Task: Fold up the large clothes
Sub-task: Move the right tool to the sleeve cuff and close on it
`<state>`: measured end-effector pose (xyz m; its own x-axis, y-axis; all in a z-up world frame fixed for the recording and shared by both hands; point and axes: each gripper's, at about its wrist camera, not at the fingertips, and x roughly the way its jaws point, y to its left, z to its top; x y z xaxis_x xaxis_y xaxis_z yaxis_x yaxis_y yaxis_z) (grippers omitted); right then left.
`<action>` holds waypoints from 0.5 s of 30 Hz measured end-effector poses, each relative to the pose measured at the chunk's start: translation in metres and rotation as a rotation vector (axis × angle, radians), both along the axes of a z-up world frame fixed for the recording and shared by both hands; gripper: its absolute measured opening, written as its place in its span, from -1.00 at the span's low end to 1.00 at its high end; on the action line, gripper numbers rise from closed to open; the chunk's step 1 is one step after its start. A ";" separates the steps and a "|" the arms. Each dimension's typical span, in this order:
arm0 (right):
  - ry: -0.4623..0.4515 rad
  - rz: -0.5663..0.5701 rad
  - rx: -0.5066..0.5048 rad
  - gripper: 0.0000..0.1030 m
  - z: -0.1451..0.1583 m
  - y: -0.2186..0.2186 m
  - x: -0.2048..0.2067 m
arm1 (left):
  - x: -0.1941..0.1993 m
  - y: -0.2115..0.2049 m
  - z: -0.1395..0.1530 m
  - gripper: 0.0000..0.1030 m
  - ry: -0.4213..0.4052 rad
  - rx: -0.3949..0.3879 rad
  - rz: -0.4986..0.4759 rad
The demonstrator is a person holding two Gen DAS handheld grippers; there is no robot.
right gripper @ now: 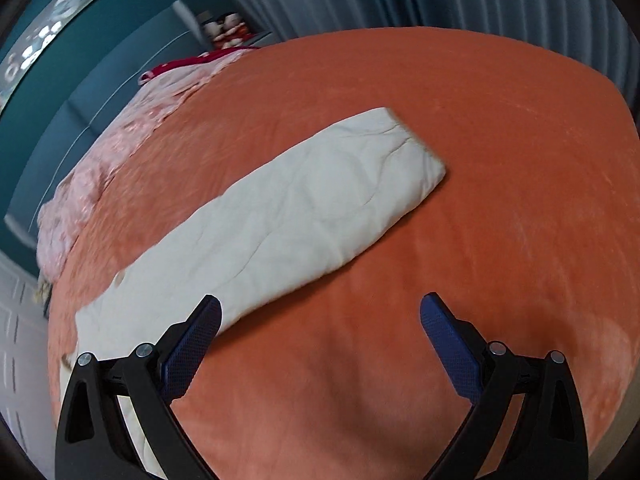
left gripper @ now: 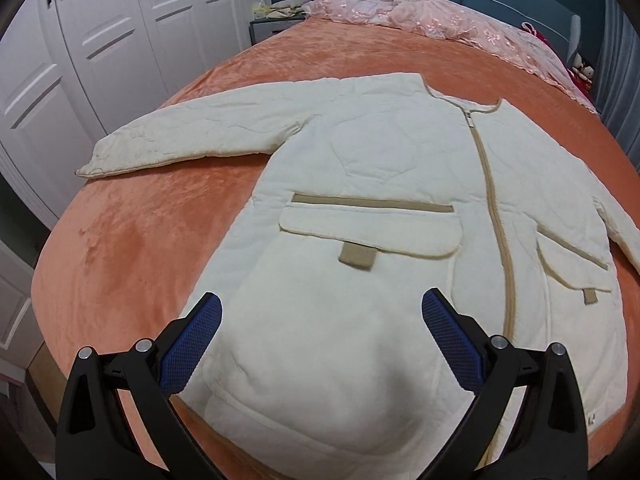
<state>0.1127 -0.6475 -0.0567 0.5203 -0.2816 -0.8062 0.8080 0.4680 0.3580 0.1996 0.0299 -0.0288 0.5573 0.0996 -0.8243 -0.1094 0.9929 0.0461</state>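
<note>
Two flap pockets (left gripper: 370, 232) with tan trim and small tan tabs sit on a cream quilted coat (left gripper: 360, 200), spread flat, zipped, front up across the middle of the bed (left gripper: 132, 248), which wears a plush orange velvet cover. One sleeve (right gripper: 304, 208), a long soft rectangle, stretches toward the bed's right edge. Left tool (left gripper: 322, 316) hangs spread wide above the hem; right tool (right gripper: 320, 316) gapes empty beside the sleeve. Crumpled pink quilt (left gripper: 404, 8) lies along the headboard edge.

Left gripper (left gripper: 322, 312) and right gripper (right gripper: 320, 314): fingers spread wide, holding nothing.
</note>
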 end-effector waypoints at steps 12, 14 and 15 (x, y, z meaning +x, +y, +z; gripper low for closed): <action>-0.052 0.005 0.015 -0.75 -0.008 -0.027 0.101 | 0.038 0.020 -0.039 0.90 0.052 0.006 0.081; -0.135 0.144 -0.071 -0.77 0.036 0.013 0.140 | 0.041 0.024 -0.042 0.90 0.052 0.003 0.088; -0.180 0.240 -0.111 -0.77 0.060 0.042 0.163 | 0.042 0.026 -0.043 0.90 0.052 0.001 0.092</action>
